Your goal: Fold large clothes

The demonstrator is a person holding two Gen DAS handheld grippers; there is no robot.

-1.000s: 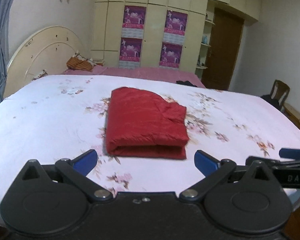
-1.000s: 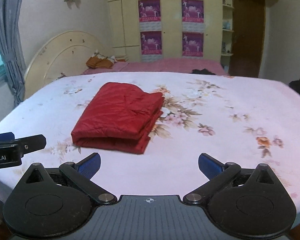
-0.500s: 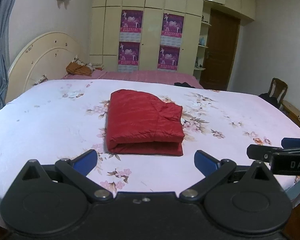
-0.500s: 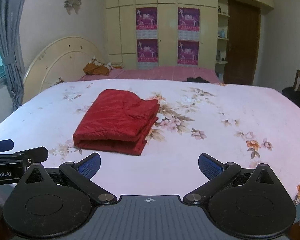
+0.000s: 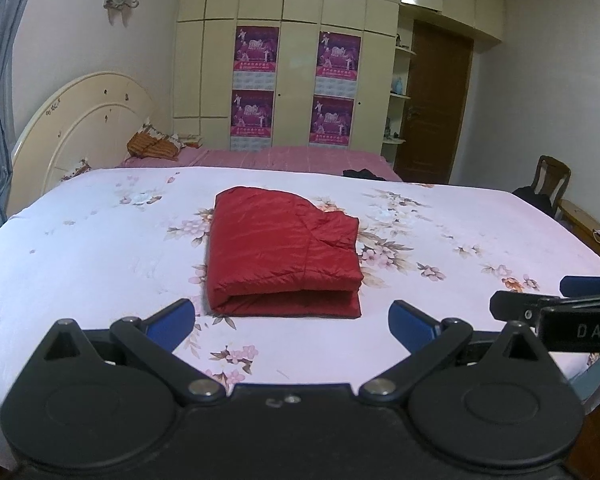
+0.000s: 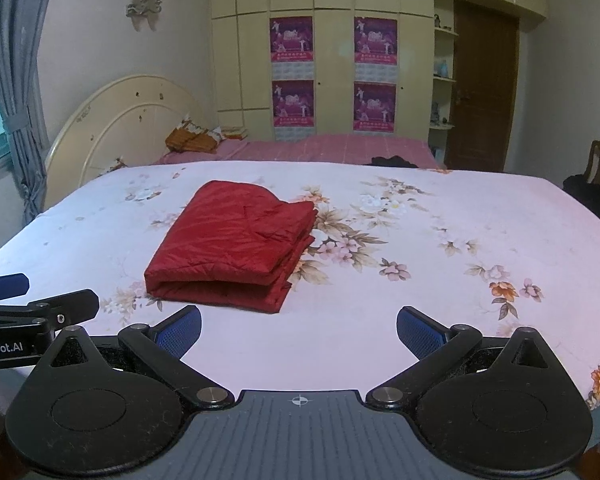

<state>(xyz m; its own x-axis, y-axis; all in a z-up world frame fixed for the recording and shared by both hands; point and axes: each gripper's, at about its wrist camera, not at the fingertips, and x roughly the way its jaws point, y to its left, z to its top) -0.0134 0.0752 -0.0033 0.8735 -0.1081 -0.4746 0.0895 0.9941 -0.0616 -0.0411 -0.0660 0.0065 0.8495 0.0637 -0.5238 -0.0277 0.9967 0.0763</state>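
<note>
Both hand-held grippers, left (image 5: 291,320) and right (image 6: 299,325), have drawn back, jaws apart and empty; the folded red quilted garment (image 5: 283,252) looks finished, needing only withdrawal.

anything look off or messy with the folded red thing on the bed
Nothing serious. The red garment lies folded in a compact stack on the floral bedsheet. Its layers don't line up exactly along the right edge, and the top is lightly creased. Both grippers are open and clear of it.
</note>
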